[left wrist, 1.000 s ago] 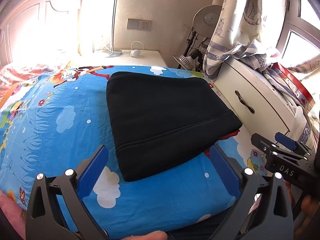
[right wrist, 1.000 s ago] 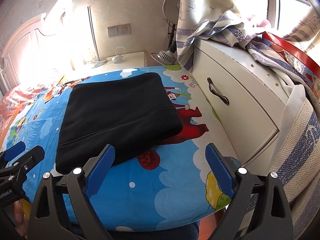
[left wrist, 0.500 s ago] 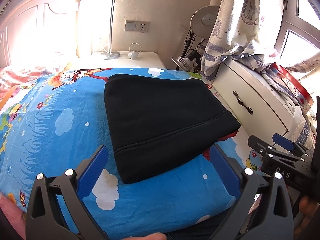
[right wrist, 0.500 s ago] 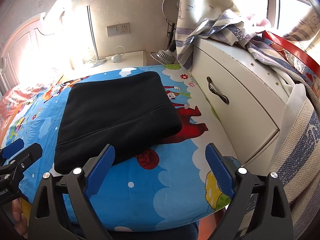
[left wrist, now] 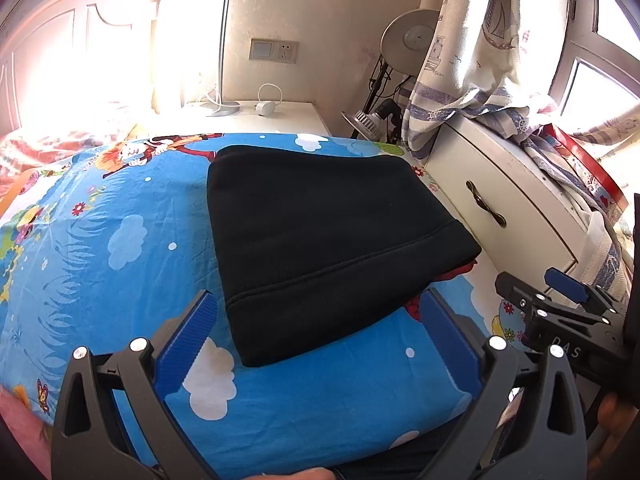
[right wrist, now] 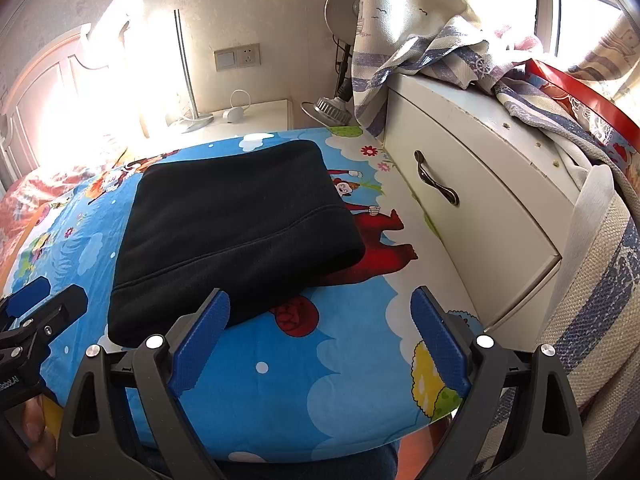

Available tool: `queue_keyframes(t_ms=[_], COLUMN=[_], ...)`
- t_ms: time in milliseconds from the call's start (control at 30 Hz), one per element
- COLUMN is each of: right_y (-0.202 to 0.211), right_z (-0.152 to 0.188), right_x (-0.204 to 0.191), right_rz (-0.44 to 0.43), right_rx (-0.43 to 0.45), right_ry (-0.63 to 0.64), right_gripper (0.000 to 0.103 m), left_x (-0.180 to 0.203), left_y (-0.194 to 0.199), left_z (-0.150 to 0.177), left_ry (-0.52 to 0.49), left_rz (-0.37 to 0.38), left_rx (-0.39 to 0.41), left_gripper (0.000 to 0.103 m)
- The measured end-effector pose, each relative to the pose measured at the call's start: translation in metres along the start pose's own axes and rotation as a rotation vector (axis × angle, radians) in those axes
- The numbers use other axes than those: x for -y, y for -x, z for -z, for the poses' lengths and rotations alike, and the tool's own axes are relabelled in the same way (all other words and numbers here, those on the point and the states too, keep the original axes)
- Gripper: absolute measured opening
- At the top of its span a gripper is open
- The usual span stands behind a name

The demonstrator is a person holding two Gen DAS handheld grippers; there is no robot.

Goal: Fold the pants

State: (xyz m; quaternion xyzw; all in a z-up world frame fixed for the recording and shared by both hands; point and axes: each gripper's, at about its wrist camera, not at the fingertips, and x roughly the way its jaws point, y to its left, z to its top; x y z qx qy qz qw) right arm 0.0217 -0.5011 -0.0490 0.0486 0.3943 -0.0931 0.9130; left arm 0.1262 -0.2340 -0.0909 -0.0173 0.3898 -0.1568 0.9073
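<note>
The black pants [left wrist: 320, 236] lie folded into a thick rectangle on the blue cartoon bedsheet [left wrist: 120, 248], hem edge toward me. My left gripper [left wrist: 319, 296] hovers open just in front of the near hem, its blue pads [left wrist: 184, 344] wide apart and touching nothing. In the right wrist view the pants [right wrist: 236, 232] sit left of centre. My right gripper [right wrist: 320, 296] is open over the sheet by their near right corner, with nothing between its jaws. Each gripper shows in the other's view: the right gripper [left wrist: 560, 312] at the right edge, the left gripper [right wrist: 40, 316] at the left.
A white cabinet [right wrist: 480, 208] with a dark drawer handle stands tight against the bed's right side, draped with a striped curtain [right wrist: 420, 52]. Behind the bed are a white nightstand [left wrist: 256, 120] and a lamp [left wrist: 408, 40]. A woven bag [right wrist: 596, 280] hangs at the right.
</note>
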Motion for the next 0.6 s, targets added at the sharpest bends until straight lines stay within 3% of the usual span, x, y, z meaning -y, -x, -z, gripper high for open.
queue_keyframes(t_ms=[267,433,600], right_y=[-0.001,-0.004,-0.010], right_z=[0.001,0.002,0.006], right_x=[0.000,0.002,0.004], right_rz=[0.000,0.002,-0.004], right_rx=[-0.004,-0.006,-0.015], right_ry=[0.000,-0.002,-0.001], right_gripper=[0.088,0.088,0.088], left_x=[0.006,0.012,-0.013], left_y=[-0.005,-0.005,-0.006], left_z=[0.001,0.002,0.003], left_ry=[-0.031,-0.050,0.007], left_rz=[0.013,0.068,0.041], left_rx=[0.000,0.011,0.000], left_gripper=[0.101,0.101,0.101])
